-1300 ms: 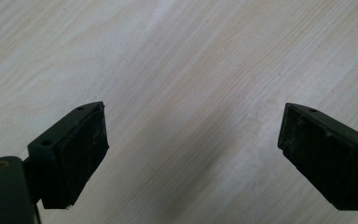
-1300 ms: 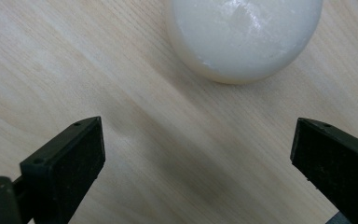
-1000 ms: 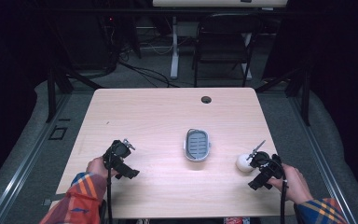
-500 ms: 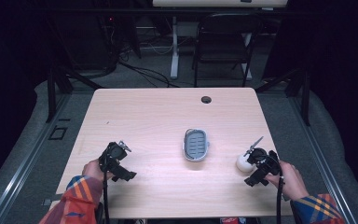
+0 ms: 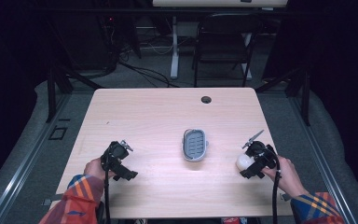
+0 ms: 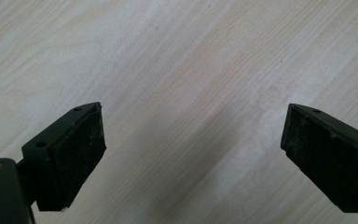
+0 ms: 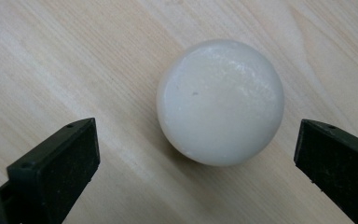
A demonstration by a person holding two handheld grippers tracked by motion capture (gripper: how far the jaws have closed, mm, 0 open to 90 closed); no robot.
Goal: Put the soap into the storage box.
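— Which step were we on?

— The approach, by our judgement. Our right gripper [image 7: 196, 163] stood with its jaws spread wide, one on either side of the white soap ball [image 7: 220, 101], gripping nothing; neither pad touched it.

— And the ball's place?

— It sat on the wooden table [image 5: 158, 116], at the right near the front edge, well apart from the grey soap dish [image 5: 195, 144] in the middle.

— The other claw?

— Our left gripper [image 6: 193, 154] hovered over bare wood, jaws equally wide, empty.

— What did the next move call for?

— Advancing slightly so the pads met the ball's widest part, then closing gently; a smooth round thing would likely squirt out under an off-centre squeeze.

— Its look?

— Milky, glossy, slightly speckled, nearly spherical.
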